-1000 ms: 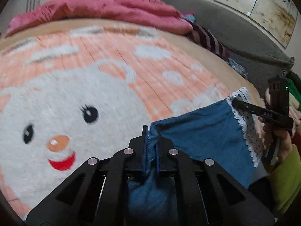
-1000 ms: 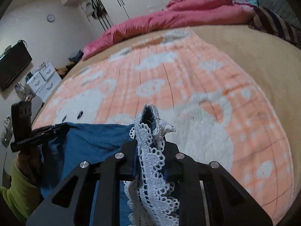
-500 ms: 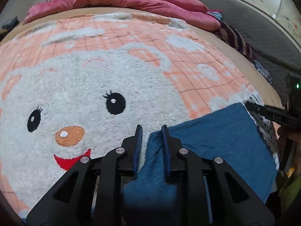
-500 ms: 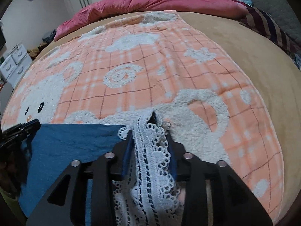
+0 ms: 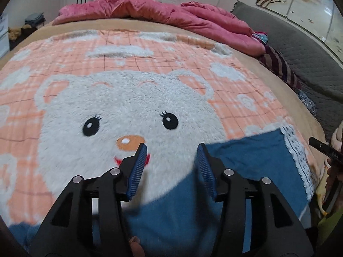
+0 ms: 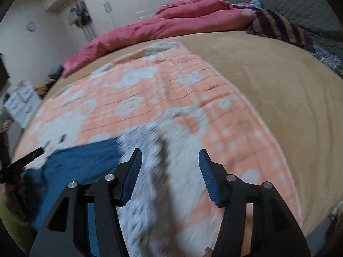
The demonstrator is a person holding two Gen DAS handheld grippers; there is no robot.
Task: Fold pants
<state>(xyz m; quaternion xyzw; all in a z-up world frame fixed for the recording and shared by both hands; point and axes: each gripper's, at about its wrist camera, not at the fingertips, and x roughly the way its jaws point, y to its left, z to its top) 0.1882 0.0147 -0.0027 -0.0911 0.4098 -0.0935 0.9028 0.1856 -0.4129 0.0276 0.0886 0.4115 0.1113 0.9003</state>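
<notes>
The blue pants (image 5: 246, 162) lie flat on the bear blanket (image 5: 120, 107), with their white lace hem (image 5: 298, 158) at the right end. My left gripper (image 5: 171, 150) hovers over the pants' left edge, its jaws opening and the pads touching nothing; only blanket shows between the tips. In the right wrist view my right gripper (image 6: 170, 153) is also opening above the blurred lace hem (image 6: 145, 175), pads clear of it. The blue cloth (image 6: 81, 160) lies to its left. A finger of the right gripper (image 5: 321, 147) shows at the far right.
A pink duvet (image 5: 163, 10) is bunched along the far side of the bed. A striped cloth (image 5: 278, 64) and a grey quilted headboard (image 5: 300, 42) run along the right. White drawers (image 6: 19, 105) stand beside the bed. A green sleeve (image 6: 10, 224) is at the lower left.
Both grippers were shut on the pants, the left on the blue edge and the right on the lace hem. Both have let go and opened, and the pants now lie on the blanket.
</notes>
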